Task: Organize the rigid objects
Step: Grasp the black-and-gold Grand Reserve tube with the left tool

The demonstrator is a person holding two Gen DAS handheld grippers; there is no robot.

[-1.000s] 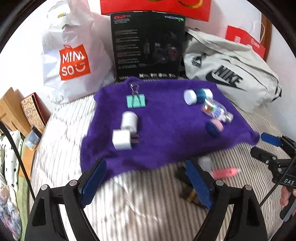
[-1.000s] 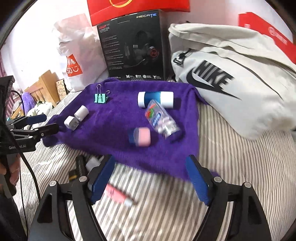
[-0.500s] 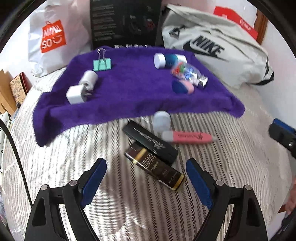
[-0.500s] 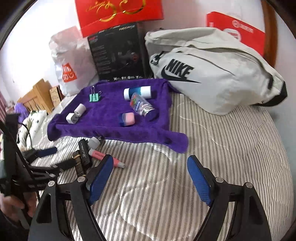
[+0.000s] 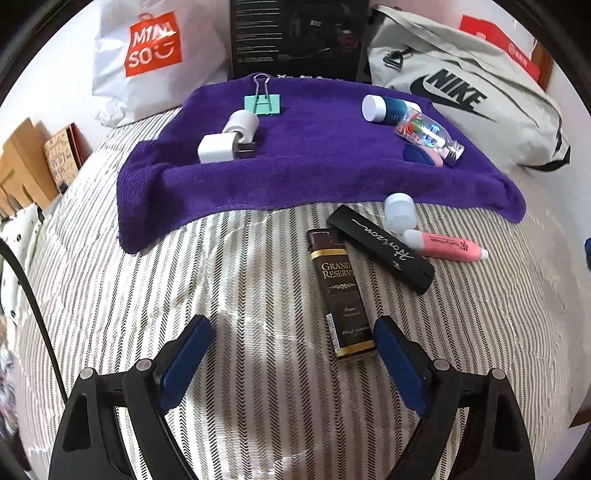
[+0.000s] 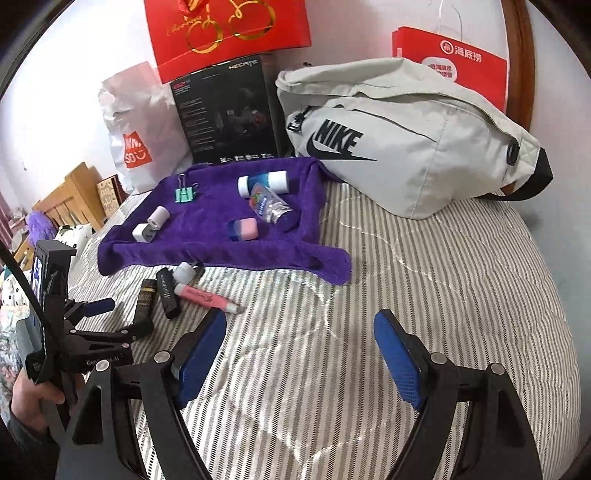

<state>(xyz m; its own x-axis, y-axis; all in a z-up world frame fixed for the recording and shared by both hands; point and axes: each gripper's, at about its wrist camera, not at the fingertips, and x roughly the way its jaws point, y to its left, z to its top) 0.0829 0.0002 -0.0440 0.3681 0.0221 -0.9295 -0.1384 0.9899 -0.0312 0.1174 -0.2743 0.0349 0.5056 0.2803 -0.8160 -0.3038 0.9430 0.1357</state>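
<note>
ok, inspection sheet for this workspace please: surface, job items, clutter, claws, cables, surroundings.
Surface: striped bedspread with a purple towel spread at the far side.
Job items on towel: green binder clip, two white chargers, blue-and-white tube, clear bottle, pink-and-blue eraser.
Job items off towel: brown Grand Reserve box, black Horizon case, pink highlighter, small white bottle.
Clutter: nothing seen.
Claws: left claw open, empty, nearest the brown box; right claw open, empty, over bare bedspread.
Cables: black cable at left edge.
Surroundings: Miniso bag, black box, Nike bag, red bags.
</note>
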